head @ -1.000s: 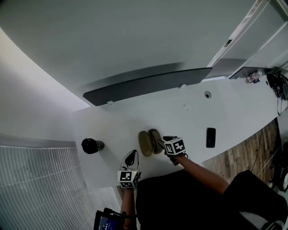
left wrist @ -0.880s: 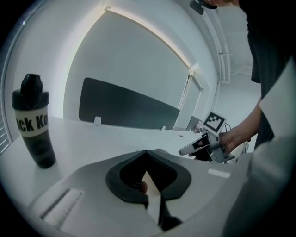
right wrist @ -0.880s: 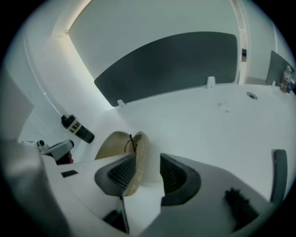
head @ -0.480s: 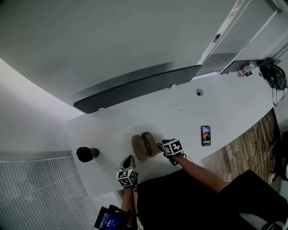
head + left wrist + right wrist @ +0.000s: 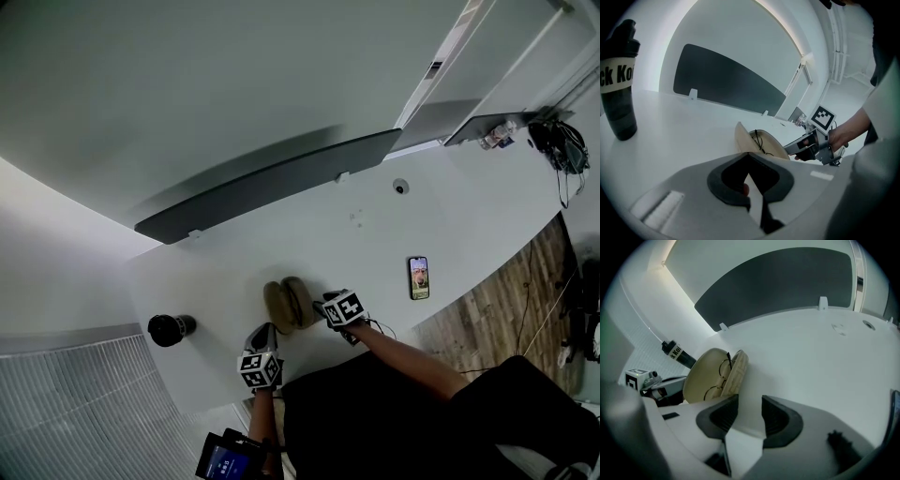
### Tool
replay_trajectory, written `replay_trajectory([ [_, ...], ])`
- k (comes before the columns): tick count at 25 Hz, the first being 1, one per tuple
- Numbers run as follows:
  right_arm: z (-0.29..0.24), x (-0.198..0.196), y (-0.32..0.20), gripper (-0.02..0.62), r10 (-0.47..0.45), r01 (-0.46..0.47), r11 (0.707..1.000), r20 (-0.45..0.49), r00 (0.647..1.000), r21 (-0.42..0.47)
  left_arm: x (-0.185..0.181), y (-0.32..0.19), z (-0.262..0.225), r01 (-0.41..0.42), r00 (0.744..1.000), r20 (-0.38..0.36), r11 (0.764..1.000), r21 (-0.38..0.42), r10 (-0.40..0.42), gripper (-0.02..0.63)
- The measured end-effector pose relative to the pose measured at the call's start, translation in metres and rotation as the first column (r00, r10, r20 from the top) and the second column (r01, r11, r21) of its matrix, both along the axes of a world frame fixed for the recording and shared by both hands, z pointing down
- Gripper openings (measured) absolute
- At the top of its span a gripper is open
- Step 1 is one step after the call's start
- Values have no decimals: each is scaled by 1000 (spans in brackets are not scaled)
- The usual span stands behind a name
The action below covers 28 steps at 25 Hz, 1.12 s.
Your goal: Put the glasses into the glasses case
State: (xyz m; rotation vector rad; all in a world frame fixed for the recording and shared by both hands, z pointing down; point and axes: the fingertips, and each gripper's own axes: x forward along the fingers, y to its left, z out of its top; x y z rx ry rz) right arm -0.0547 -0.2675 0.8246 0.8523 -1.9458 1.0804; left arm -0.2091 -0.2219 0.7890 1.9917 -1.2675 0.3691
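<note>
An open beige glasses case [image 5: 286, 305] lies on the white table [image 5: 375, 244] near its front edge. Thin wire-rimmed glasses [image 5: 719, 377] rest inside it, against the hinge; they also show in the left gripper view, glasses [image 5: 758, 140]. My right gripper [image 5: 322, 302] sits just right of the case, jaws open on bare table, right gripper [image 5: 750, 408]. My left gripper [image 5: 264, 330] is in front of the case and points at it; its pads meet at the tips with nothing held, left gripper [image 5: 749, 164].
A black bottle [image 5: 169, 328] stands at the table's left end. A phone [image 5: 419, 277] with a lit screen lies to the right. A dark partition panel [image 5: 272, 187] runs along the far edge. The person's dark-clothed body fills the near side.
Both grippers have sunk a little toward the table beside the case. The phone's screen has lit up. The case and glasses have stayed put.
</note>
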Motion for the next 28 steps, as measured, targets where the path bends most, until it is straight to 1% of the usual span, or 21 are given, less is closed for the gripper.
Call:
replay_trajectory([
  [3,0,0,1,164,-16,16,1000,-8,1000,0,14,-5,-12,-64,998,-8,998,17,64,6],
  [5,-1,-1,0,158,-26,26,1000,-7,1000,0,30,-9,-17,-131,991,5,991,5,131,6],
  [7,-1,-2,1,153,-37,37,999,-6,999,-2,49,-12,-19,-210,977,30,977,-23,211,8],
  [9,0,-3,2,152,-46,46,999,-9,999,-6,71,-15,-18,-280,959,25,959,-51,281,8],
  [11,2,-1,2,149,-54,54,999,-19,998,-8,92,-17,-15,-311,951,-34,946,-90,309,8],
  [13,3,3,3,147,-64,64,998,-33,997,-13,108,-20,-11,-314,947,-124,938,-144,298,6],
  [14,4,5,5,146,-66,65,998,-35,997,-19,115,-20,-10,-319,943,-158,933,-168,294,6],
  [15,5,8,7,144,-64,63,998,-31,997,-28,121,-21,-9,-331,938,-170,925,-186,302,6],
  [16,5,10,8,144,-59,58,998,-16,998,-38,125,-21,-7,-347,934,-160,916,-201,319,6],
  [18,3,11,10,144,-49,50,997,23,999,-52,129,-21,-5,-377,926,-103,899,-223,362,6],
  [19,2,11,11,144,-50,52,997,38,998,-51,130,-21,-5,-384,923,-83,895,-227,375,6],
  [22,-5,10,11,144,-67,68,997,58,996,-23,130,-21,-6,-373,928,-91,903,-211,362,6],
  [24,-14,7,6,144,-74,73,997,70,995,18,129,-21,-7,-368,930,-77,911,-184,360,6],
  [26,-30,2,-1,144,-85,77,994,100,991,75,125,-20,-13,-368,930,-31,920,-132,367,8],
  [28,-51,-2,-9,144,-94,75,989,154,984,124,117,-19,-34,-358,934,-4,932,-56,358,8],
])
